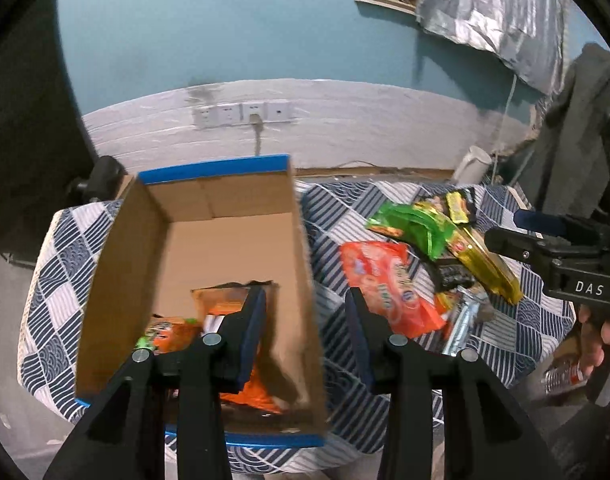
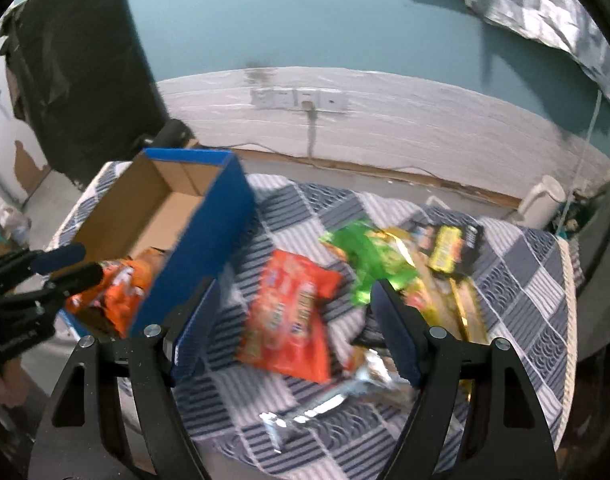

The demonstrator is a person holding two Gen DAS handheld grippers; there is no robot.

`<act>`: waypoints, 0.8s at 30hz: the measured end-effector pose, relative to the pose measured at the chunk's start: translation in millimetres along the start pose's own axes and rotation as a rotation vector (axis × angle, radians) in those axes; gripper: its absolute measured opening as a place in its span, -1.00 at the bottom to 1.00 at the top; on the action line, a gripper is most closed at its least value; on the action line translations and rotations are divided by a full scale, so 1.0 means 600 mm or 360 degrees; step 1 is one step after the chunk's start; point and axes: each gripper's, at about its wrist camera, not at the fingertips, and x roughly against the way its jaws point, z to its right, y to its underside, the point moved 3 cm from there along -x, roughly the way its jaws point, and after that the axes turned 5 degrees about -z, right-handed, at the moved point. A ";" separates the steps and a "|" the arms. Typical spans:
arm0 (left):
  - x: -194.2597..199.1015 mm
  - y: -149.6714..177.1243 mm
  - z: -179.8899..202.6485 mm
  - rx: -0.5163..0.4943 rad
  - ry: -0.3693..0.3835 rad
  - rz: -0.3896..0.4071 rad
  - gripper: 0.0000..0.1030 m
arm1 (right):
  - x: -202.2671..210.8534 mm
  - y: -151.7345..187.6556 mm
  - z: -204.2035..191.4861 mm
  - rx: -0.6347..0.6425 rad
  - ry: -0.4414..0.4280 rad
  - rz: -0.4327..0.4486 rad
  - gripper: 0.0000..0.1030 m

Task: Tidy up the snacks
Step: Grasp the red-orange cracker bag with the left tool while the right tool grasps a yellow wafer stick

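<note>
Sorting step: left hand-held gripper (image 1: 305, 328) hangs open and empty over the cardboard box (image 1: 209, 236), orange packets inside. Right hand-held gripper (image 2: 293, 320), open, aims at the red-orange snack bag (image 2: 289, 316) on the tabletop (image 2: 517, 292); next move probably requires closing on it.

I read "DAS" in white letters on the black body of the right gripper (image 1: 501, 242), seen from the left wrist view. Print on the snack packets is too blurred for me to read.
</note>
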 end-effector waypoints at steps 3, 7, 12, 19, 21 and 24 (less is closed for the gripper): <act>-0.006 -0.004 0.033 -0.0041 0.0006 -0.0018 -0.11 | 0.007 0.017 0.041 -0.0056 0.0012 0.0003 0.51; -0.011 -0.009 0.073 -0.0093 0.0003 -0.0013 0.03 | 0.018 0.039 0.088 -0.0101 0.0059 0.0012 0.51; -0.030 -0.019 0.115 -0.0151 0.0000 -0.0021 0.06 | 0.024 0.062 0.142 -0.0116 0.0103 0.0004 0.57; -0.091 -0.029 0.155 -0.0147 0.0034 -0.0111 0.12 | 0.010 0.079 0.215 -0.0188 0.0159 -0.0022 0.63; -0.108 -0.031 0.165 -0.0163 0.0037 -0.0137 0.12 | 0.001 0.079 0.233 -0.0195 0.0168 -0.0031 0.63; -0.132 -0.036 0.172 -0.0174 0.0023 -0.0189 0.13 | -0.018 0.078 0.257 -0.0162 0.0202 -0.0046 0.63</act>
